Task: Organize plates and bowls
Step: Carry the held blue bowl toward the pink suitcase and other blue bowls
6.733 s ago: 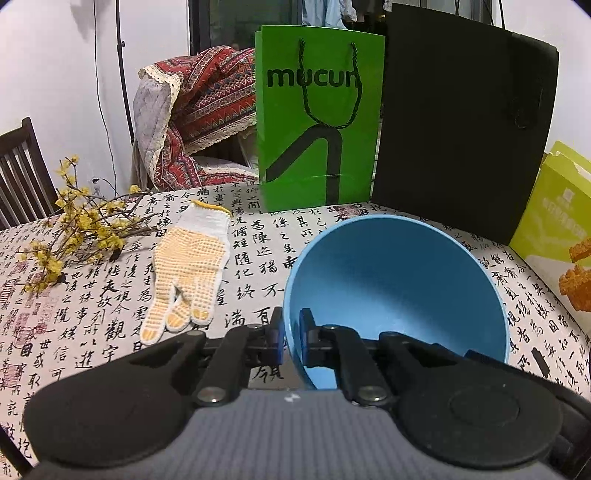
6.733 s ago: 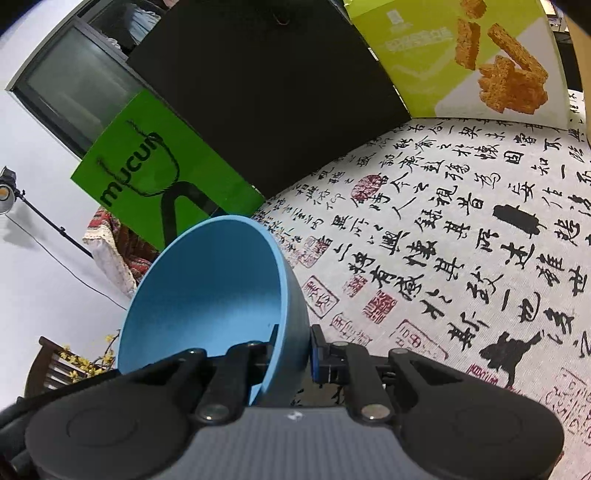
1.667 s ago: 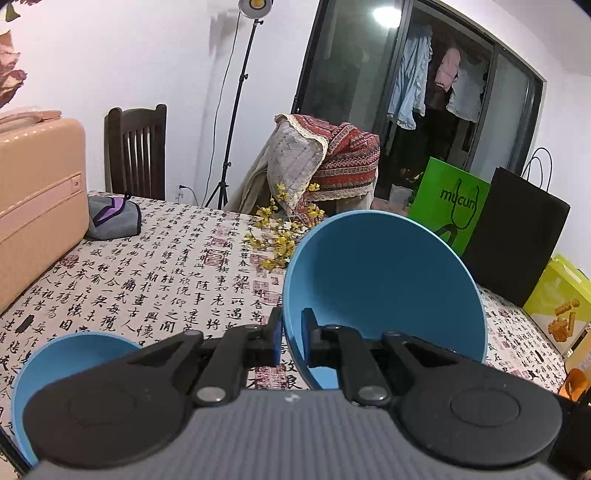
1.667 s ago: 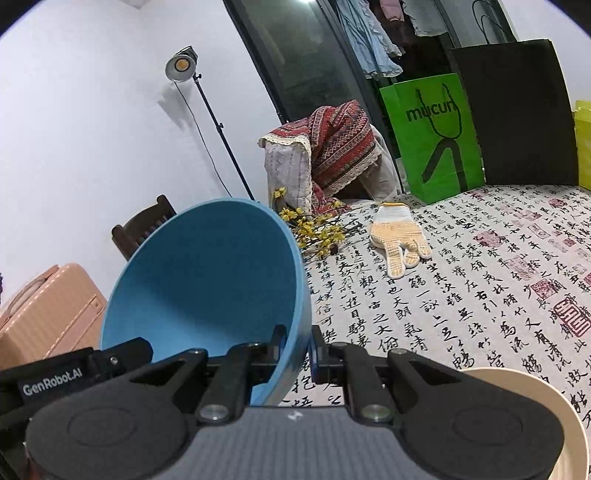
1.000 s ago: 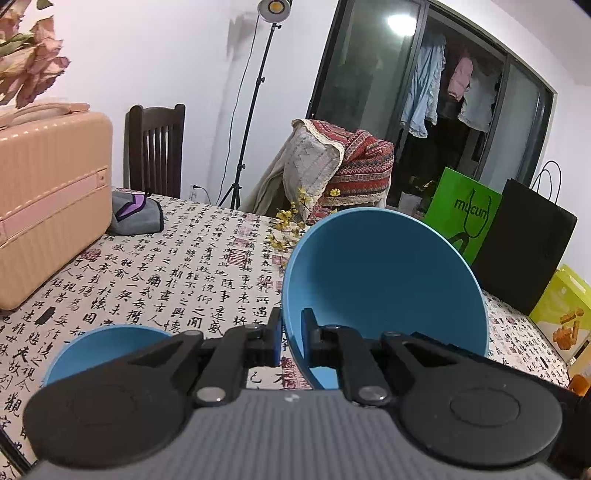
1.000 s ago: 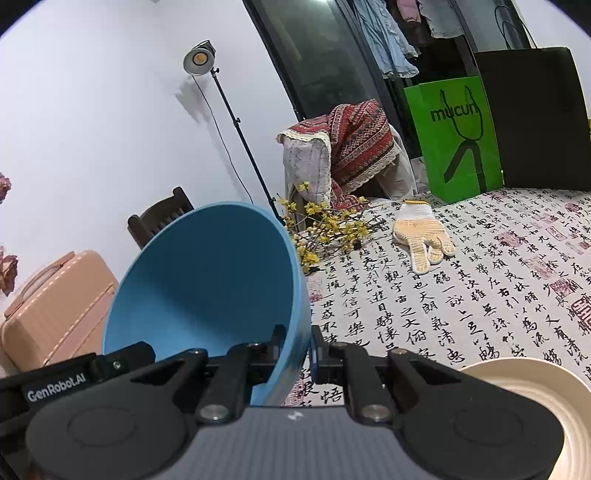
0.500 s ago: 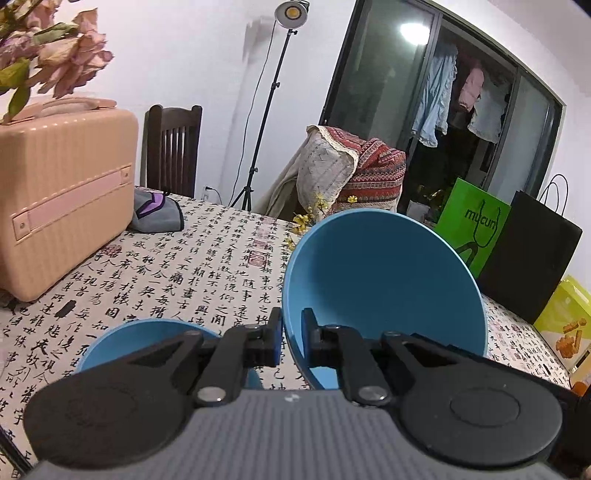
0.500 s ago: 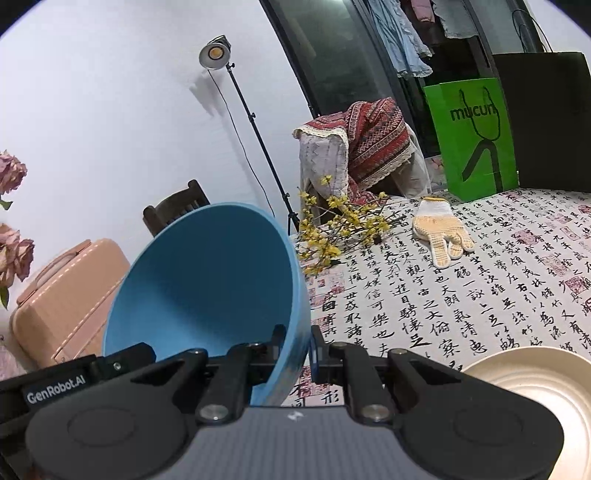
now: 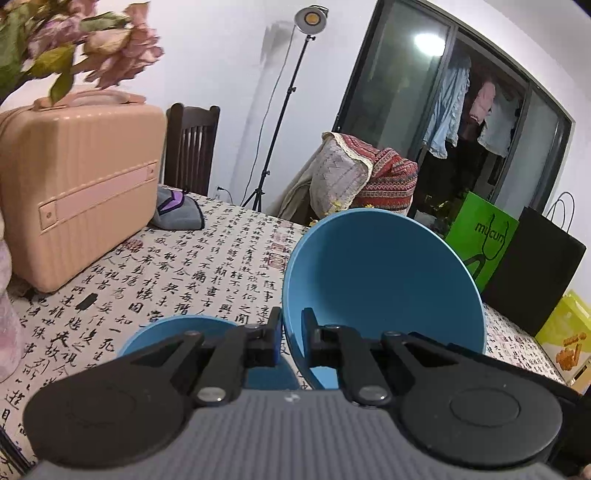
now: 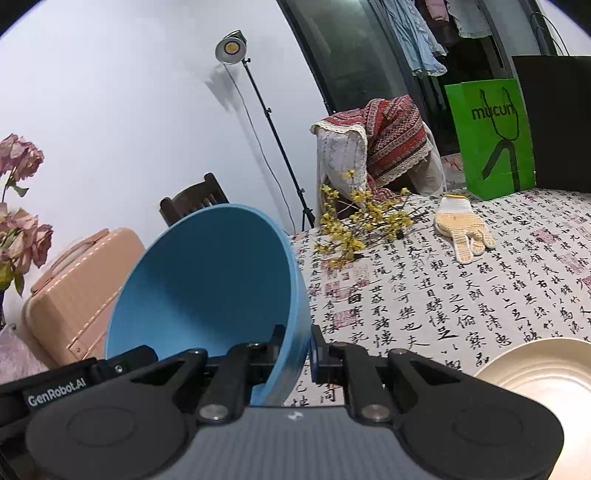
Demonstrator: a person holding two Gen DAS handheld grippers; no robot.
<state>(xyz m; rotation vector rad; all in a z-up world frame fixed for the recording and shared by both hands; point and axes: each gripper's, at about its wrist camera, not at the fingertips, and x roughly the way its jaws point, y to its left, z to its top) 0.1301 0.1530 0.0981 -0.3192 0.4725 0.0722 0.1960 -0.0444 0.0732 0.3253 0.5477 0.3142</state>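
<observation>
Left tool (image 9: 291,341) and right tool (image 10: 295,349) both clamped on rim of smooth matte blue bowl (image 9: 380,291), tilted above counter (image 9: 207,266); second blue bowl (image 9: 173,330) below, glossy ridged cream plate (image 10: 543,365) beside.

Black fingers (image 9: 271,338) with blue pads, silver screws, ribbed grey body; white "GenRobot.AI" lettering.

White walls (image 9: 207,55), a lit lamp (image 9: 310,18) on a tripod, a dark chair (image 9: 190,147), and dark glass doors (image 9: 406,92).
</observation>
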